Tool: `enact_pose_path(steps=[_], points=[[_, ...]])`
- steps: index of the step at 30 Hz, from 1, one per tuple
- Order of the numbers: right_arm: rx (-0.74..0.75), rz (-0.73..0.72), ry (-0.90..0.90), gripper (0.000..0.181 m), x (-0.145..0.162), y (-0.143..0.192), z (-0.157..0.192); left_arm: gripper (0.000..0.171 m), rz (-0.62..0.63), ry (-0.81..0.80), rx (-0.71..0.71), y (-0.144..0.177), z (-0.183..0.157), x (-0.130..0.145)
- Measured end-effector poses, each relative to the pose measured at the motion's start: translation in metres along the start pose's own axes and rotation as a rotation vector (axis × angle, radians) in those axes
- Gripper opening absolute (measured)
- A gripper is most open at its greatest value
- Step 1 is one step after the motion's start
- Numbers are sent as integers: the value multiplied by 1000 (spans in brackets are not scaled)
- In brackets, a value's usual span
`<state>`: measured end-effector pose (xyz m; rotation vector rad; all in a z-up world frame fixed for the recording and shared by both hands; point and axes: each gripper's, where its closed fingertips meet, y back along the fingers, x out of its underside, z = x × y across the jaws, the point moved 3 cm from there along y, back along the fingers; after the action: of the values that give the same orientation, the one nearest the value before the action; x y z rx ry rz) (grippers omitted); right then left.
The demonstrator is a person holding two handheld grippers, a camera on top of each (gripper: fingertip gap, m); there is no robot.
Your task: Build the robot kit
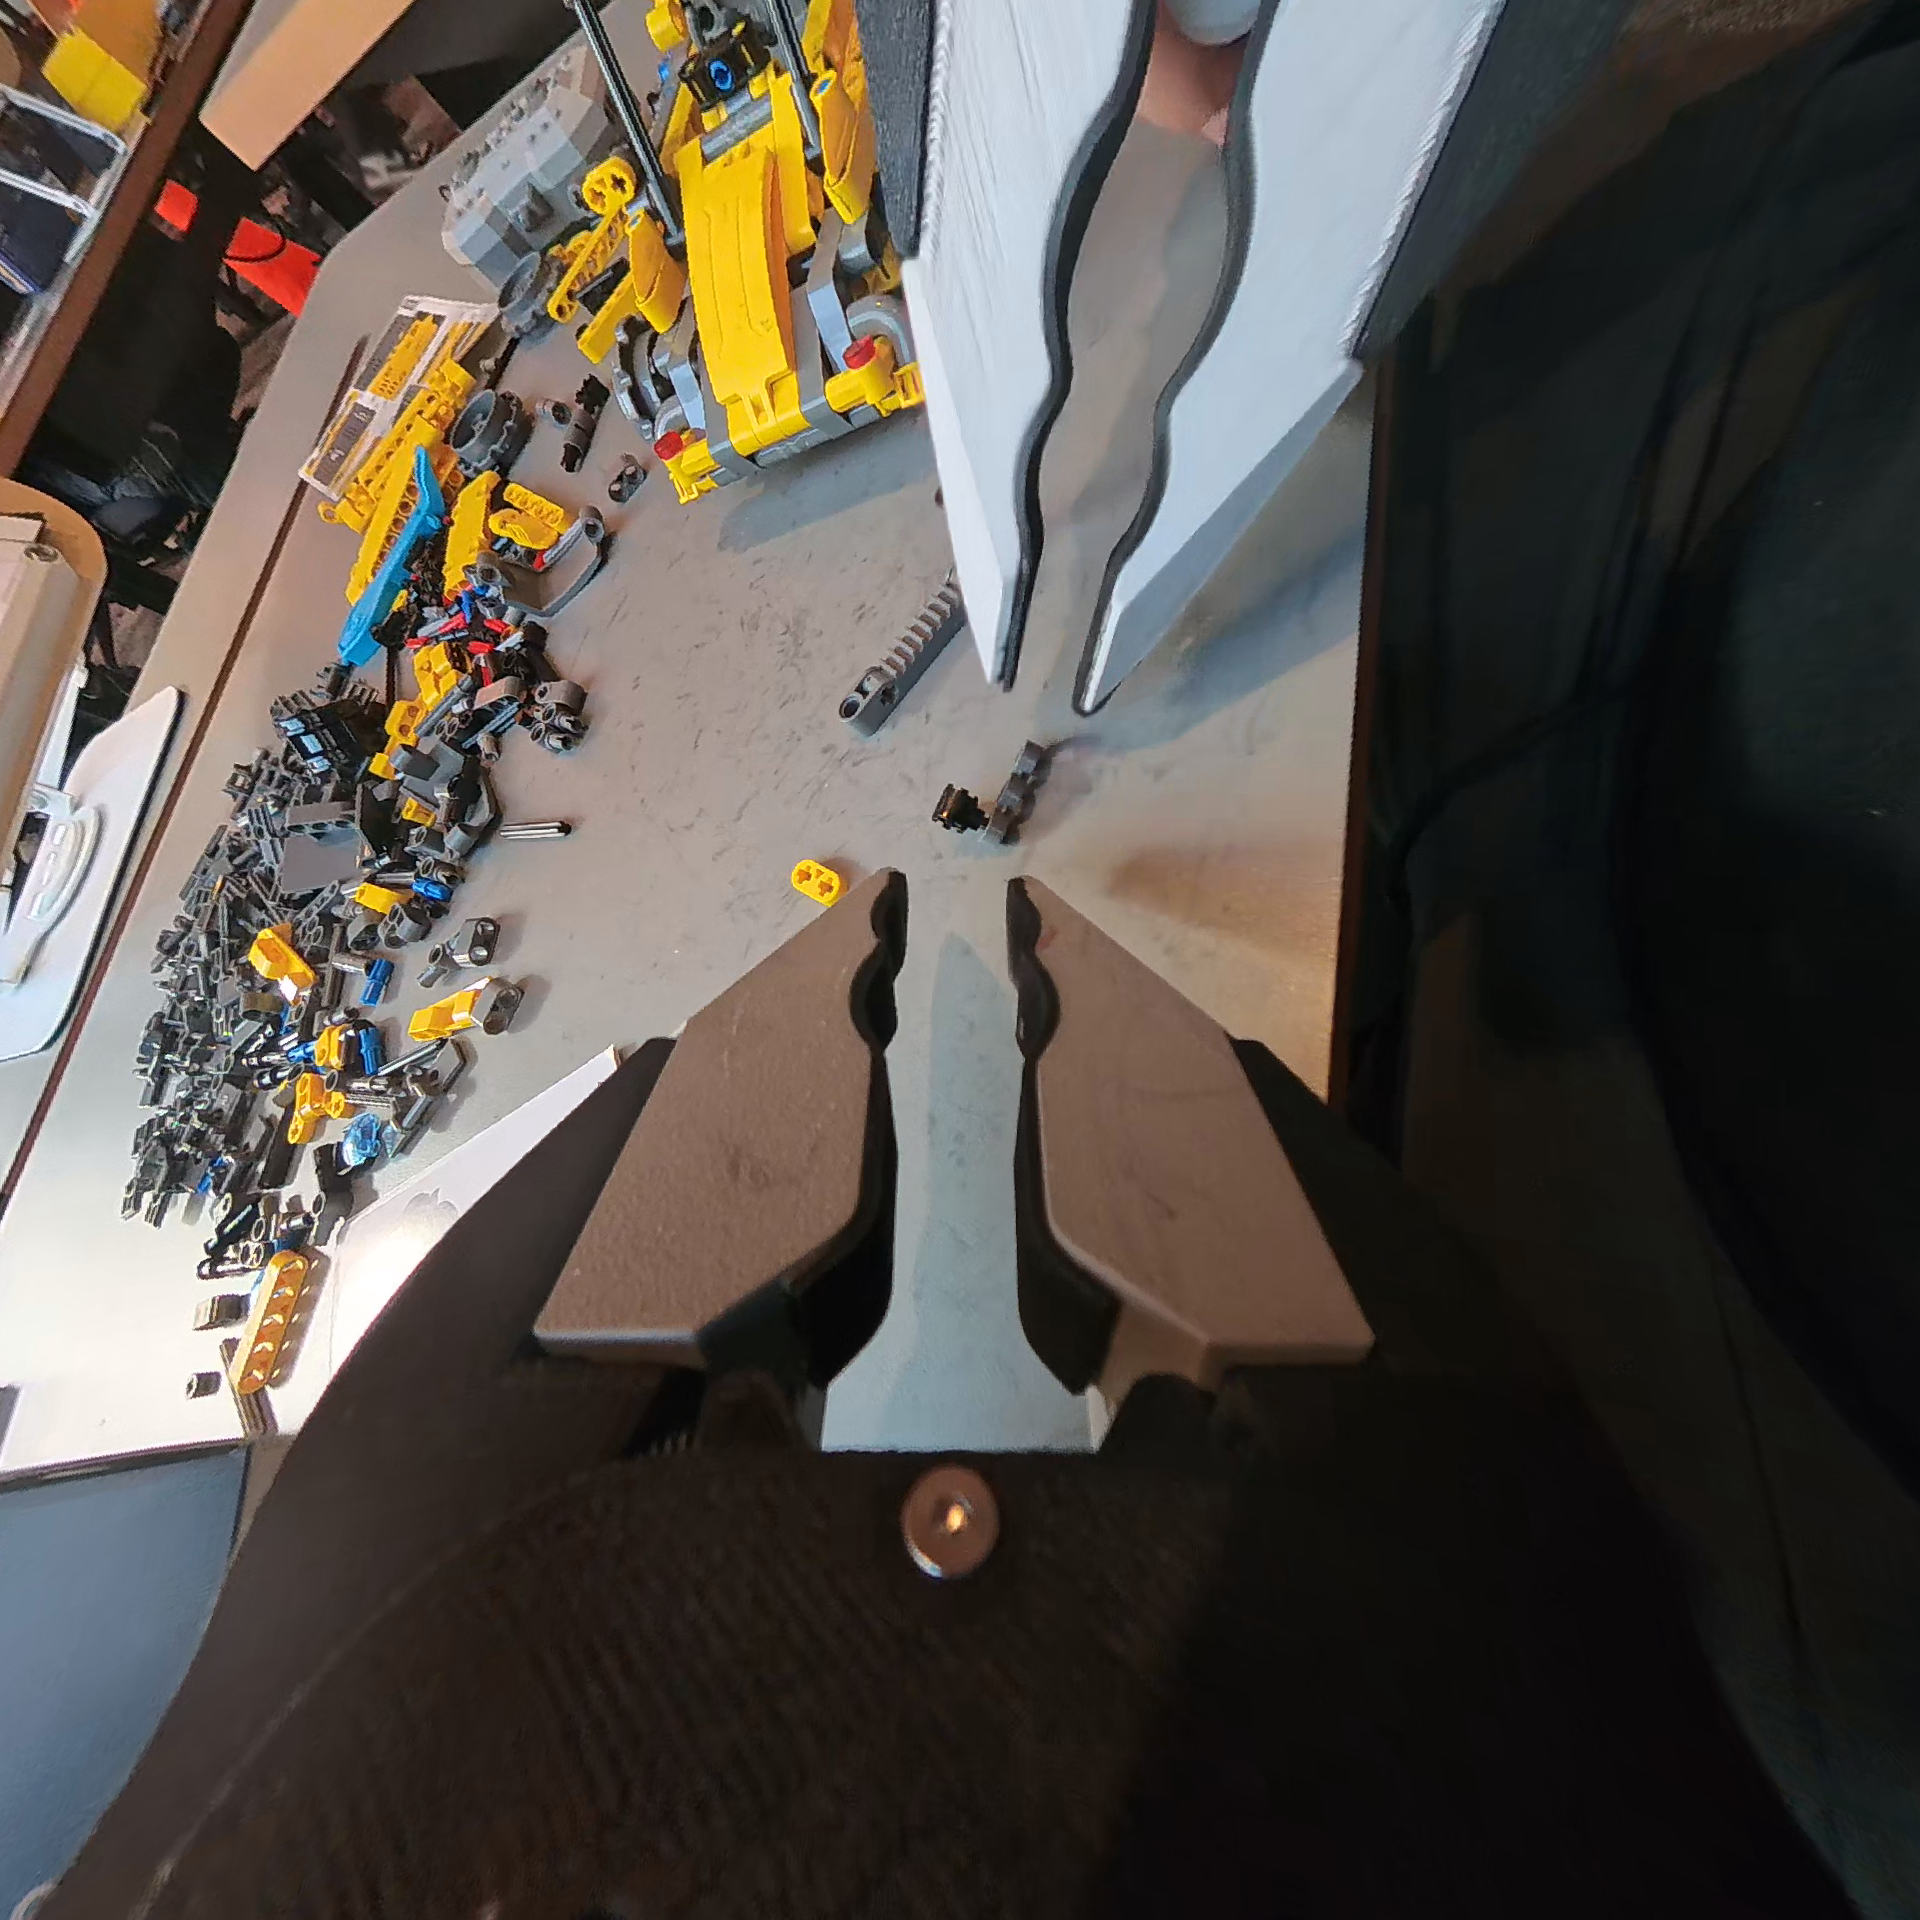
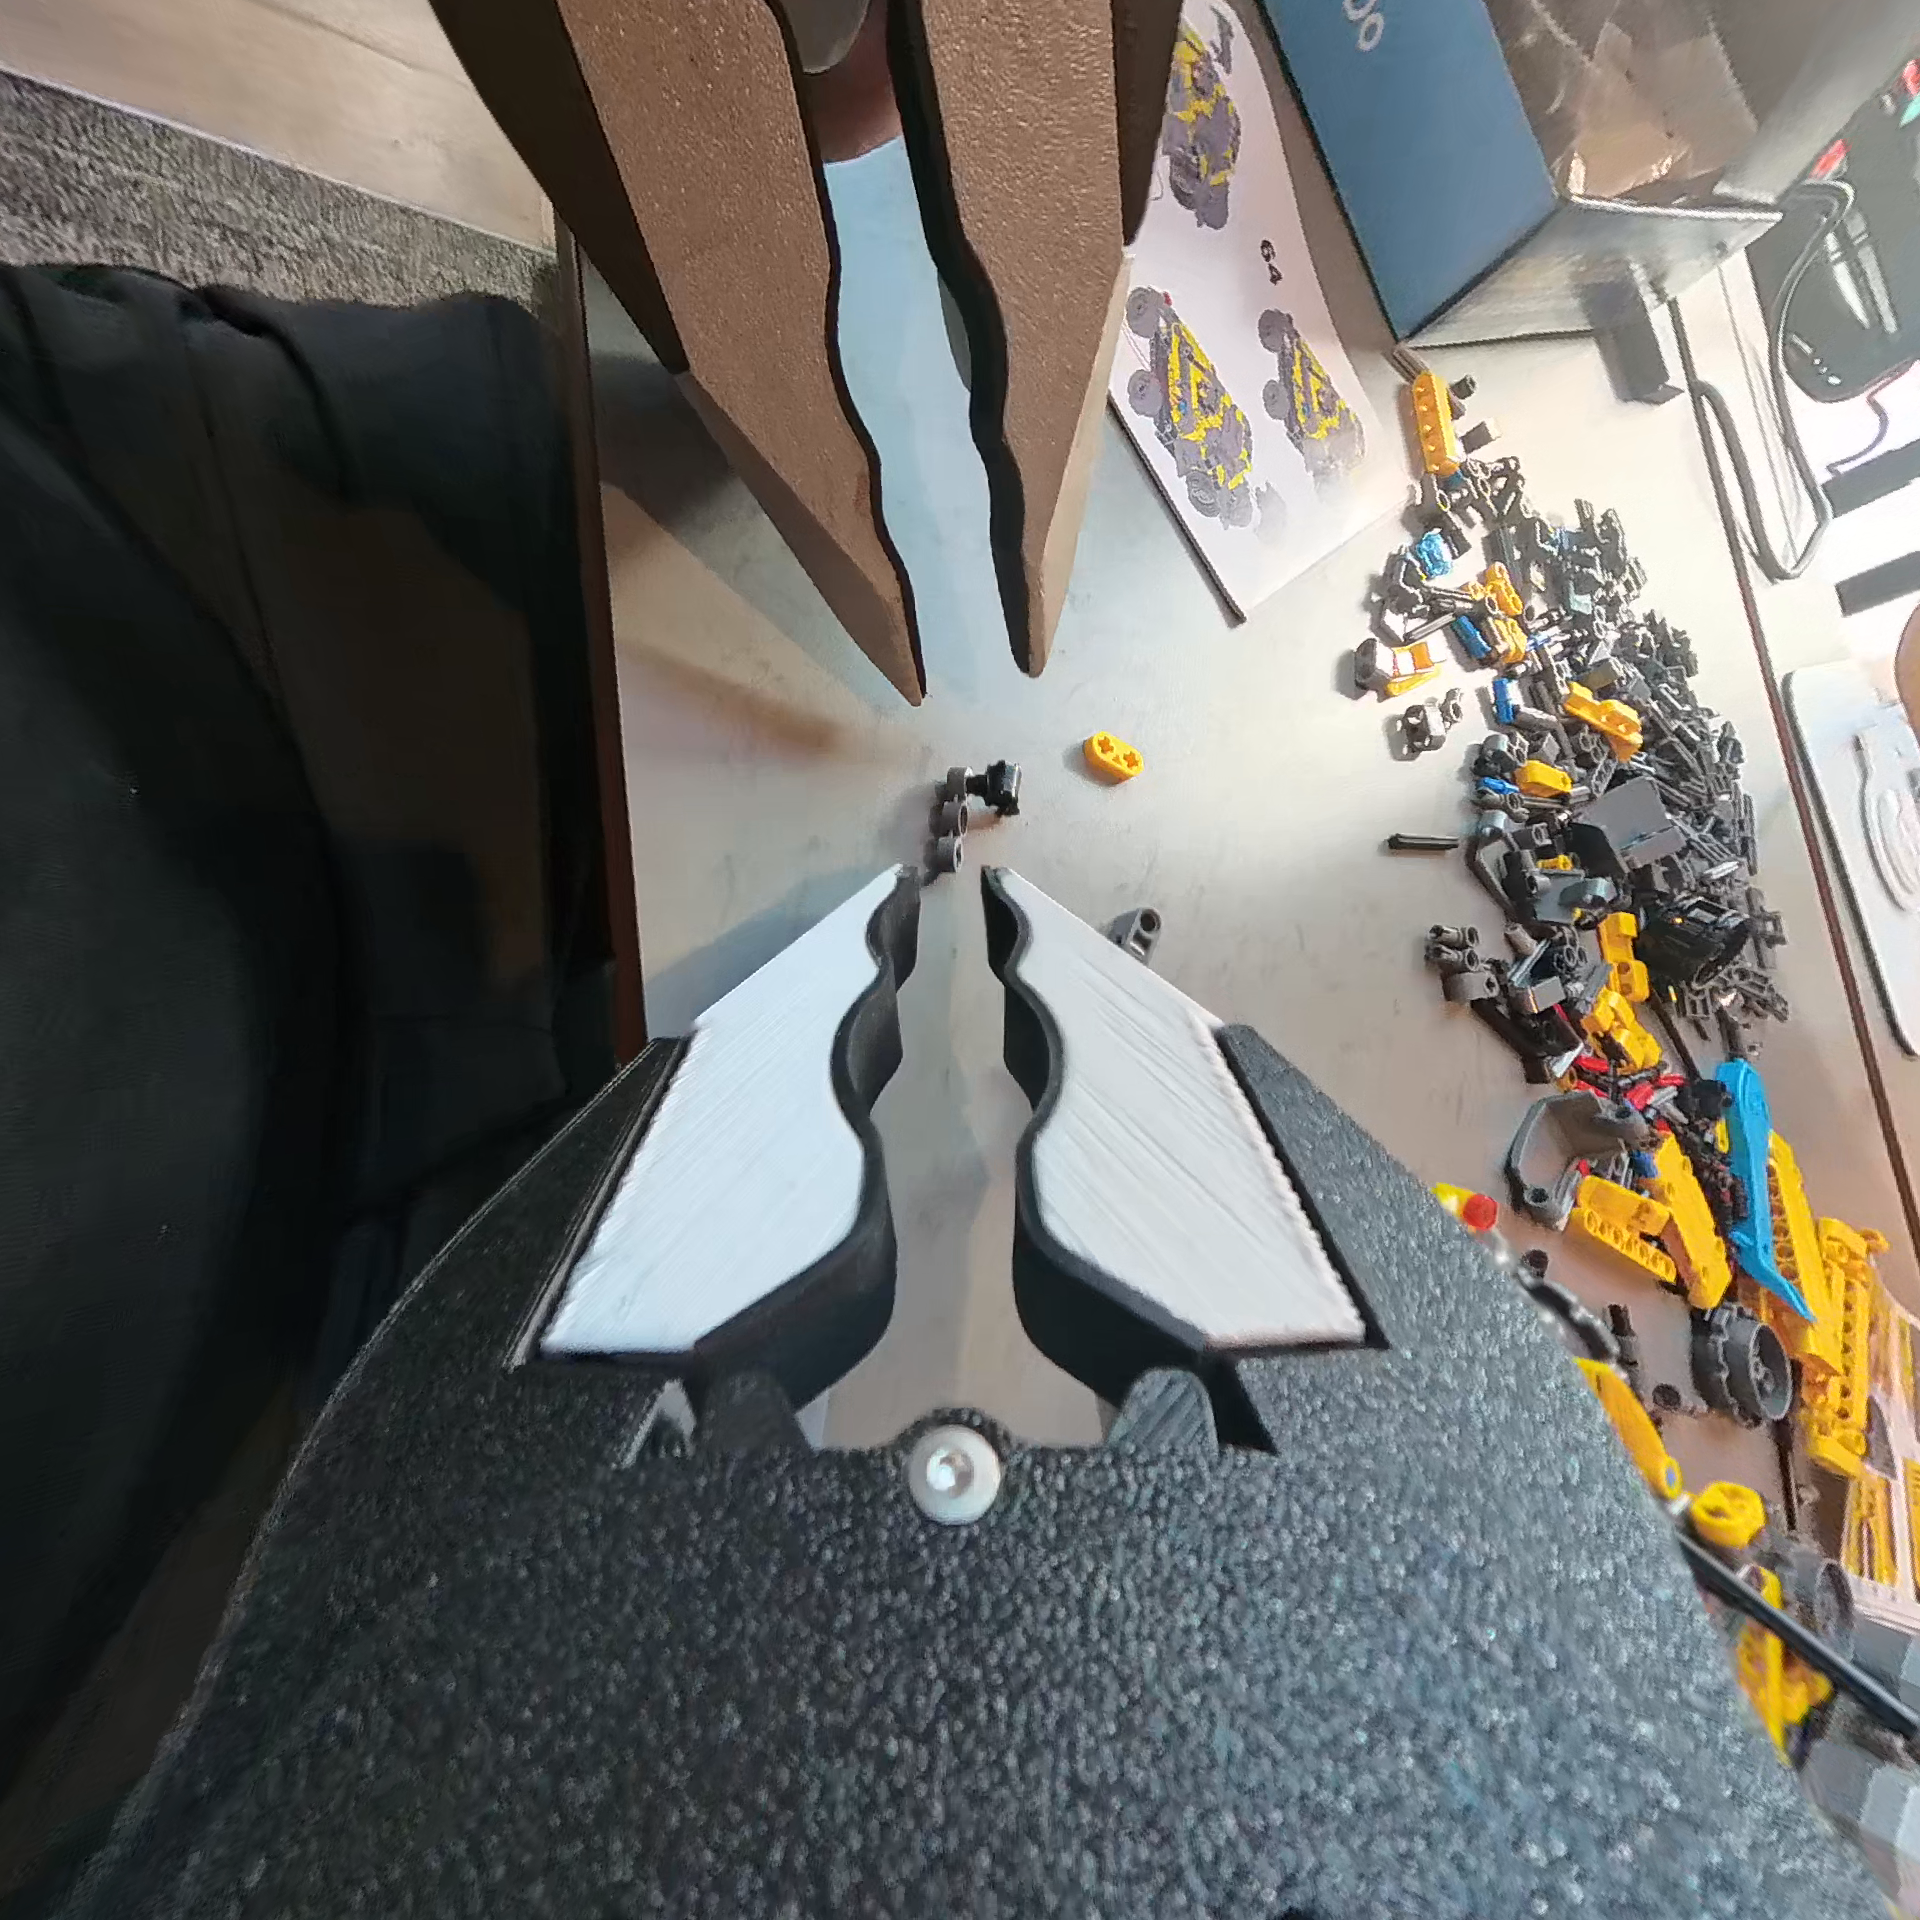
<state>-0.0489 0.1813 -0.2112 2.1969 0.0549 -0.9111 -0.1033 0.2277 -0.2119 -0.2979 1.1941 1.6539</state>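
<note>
Left wrist view looks down the left gripper point(image 1: 956, 881), whose two dark grey fingers with wavy black pads stand apart, holding nothing, above a scuffed grey tabletop point(image 1: 727, 665). Just ahead of its tips lies a small dark grey and black building-toy connector piece point(image 1: 992, 805), and just to the left of the tips a small yellow two-hole toy link point(image 1: 820, 879). Facing it from the far side comes the right gripper point(image 1: 1044, 696), with white fingers edged in black, its jaws also spread and empty, the tips close to the connector piece but not touching it. Beside the right gripper's tips rests a grey toothed rack bar point(image 1: 906, 657). Farther back stands a partly built yellow and grey toy vehicle point(image 1: 748, 291), and along the left of the table spreads a loose heap of black, grey, yellow and blue toy parts point(image 1: 343, 935), with a long blue curved panel point(image 1: 393, 556) among them. Right wrist view shows the same meeting from the other side: the white-fingered gripper low in the picture, the other one reaching in from the top, the connector piece on the table between the two sets of tips. An open instruction booklet with printed drawings of the vehicle point(image 2: 1236, 343) lies near a dark blue cardboard box point(image 2: 1423, 156). Dark cloth point(image 2: 260, 727) lies past the table's near edge.
</note>
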Motion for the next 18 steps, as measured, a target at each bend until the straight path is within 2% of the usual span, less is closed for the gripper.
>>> enact_pose_path(steps=[8,11,15,18], points=[[26,-56,-105,14,4,13,-5,17,13,-4,-1,-1,0,1],[96,-66,-165,14,10,24,-17,16,15,-7,-2,-1,0,1],[247,-75,-340,15,29,47,-47,16,23,-5,5,-2,-1,2],[259,-131,-423,15,34,63,-55,16,25,-7,5,-2,-1,2]])
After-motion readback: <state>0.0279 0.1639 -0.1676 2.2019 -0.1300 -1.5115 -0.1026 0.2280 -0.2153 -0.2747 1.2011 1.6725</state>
